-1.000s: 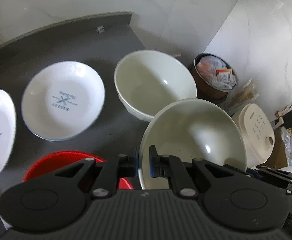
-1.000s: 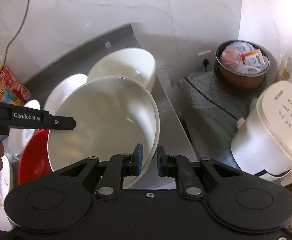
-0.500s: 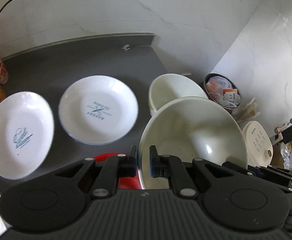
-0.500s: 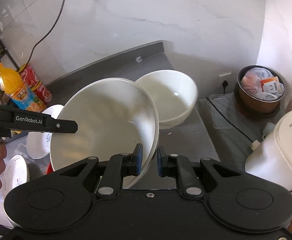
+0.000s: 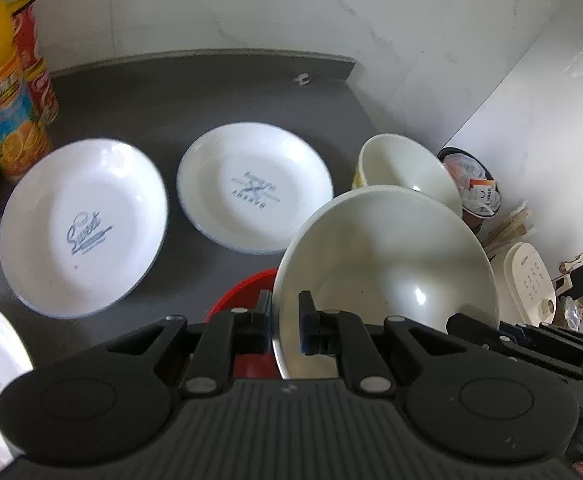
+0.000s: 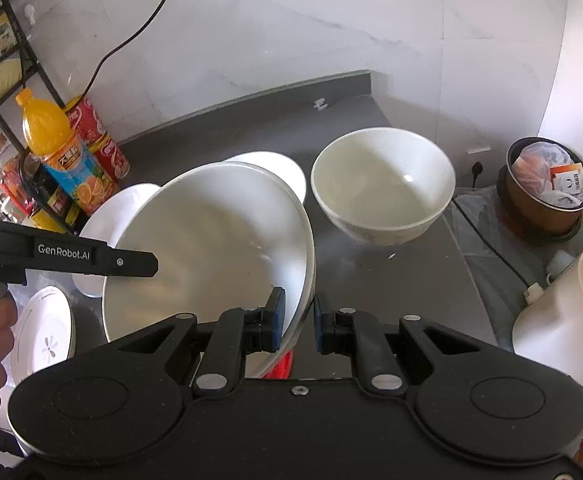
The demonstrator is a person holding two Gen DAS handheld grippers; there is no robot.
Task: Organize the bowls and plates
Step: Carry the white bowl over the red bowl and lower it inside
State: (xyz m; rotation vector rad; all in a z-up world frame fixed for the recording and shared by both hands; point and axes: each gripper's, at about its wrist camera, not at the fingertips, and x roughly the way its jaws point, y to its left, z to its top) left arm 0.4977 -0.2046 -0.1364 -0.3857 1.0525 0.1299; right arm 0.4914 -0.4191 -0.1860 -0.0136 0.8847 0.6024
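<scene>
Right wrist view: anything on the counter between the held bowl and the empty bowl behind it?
No. Between the held bowl and the empty bowl only bare grey counter shows, in the right wrist view.

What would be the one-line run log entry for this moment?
left gripper: shut on large white ceramic bowl rim | right gripper: shut on opposite rim | bowl: tilted, above dark grey counter

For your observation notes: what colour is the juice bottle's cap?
Orange, on the juice bottle; clearest in the right wrist view.
</scene>
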